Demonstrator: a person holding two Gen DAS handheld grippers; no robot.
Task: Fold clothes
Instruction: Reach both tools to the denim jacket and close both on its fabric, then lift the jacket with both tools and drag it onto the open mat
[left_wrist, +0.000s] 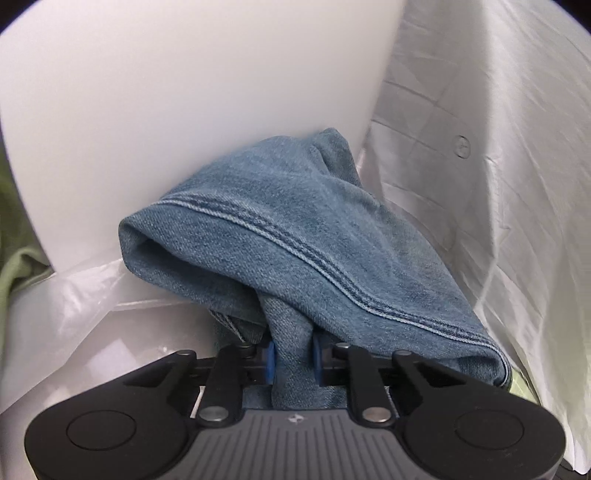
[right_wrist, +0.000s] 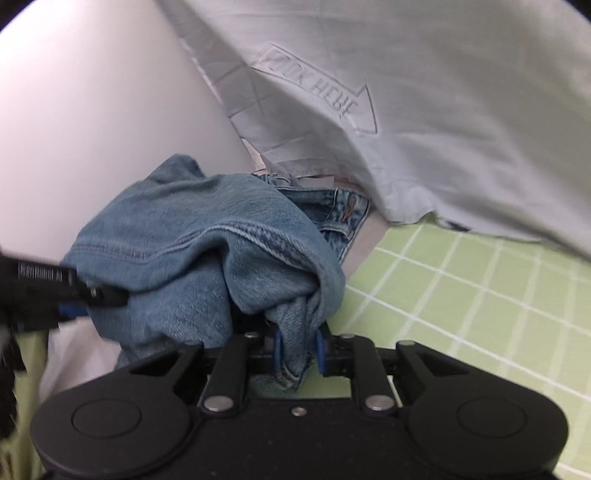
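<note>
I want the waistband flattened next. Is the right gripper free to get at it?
Probably not yet: the right gripper is shut on a bunch of the jeans, and that bunched denim lies between it and the waistband.

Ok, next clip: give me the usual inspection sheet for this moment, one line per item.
Surface: green checked cloth, partly covered.
Job's things: blue jeans, bunched between both grippers.
Clutter: white plastic sheet; white sheet with an embossed arrow; smooth white panel behind the jeans.
Grippers: left gripper shut on denim; right gripper shut on denim.
Cables: nothing seen.
Surroundings: green fabric at the left edge; otherwise hidden.
</note>
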